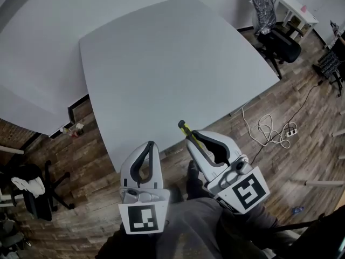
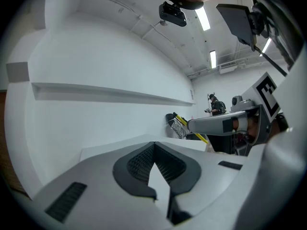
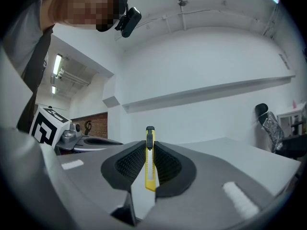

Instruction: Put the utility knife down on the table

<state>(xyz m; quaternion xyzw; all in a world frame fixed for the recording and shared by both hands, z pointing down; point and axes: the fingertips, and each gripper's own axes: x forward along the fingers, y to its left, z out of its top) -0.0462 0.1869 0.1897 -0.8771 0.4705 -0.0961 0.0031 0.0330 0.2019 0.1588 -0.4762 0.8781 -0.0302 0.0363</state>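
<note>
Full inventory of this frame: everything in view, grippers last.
table: 1, pale grey, centre of the head view
utility knife: 1, yellow with black tip, between the right gripper's jaws
office chairs: at least 2, black, one at far right past the table, one at lower left
power strip: 1, white with white cable, on the wood floor right of the table
left gripper: 1, white, jaws together, empty
right gripper: 1, white, shut on the knife

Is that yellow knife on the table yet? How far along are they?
Not yet. The pickup looks done: the right gripper is clamped on the yellow utility knife, at the near edge of the table. The left gripper is shut and empty. Still to do: lower the knife onto the table and let go.
</note>
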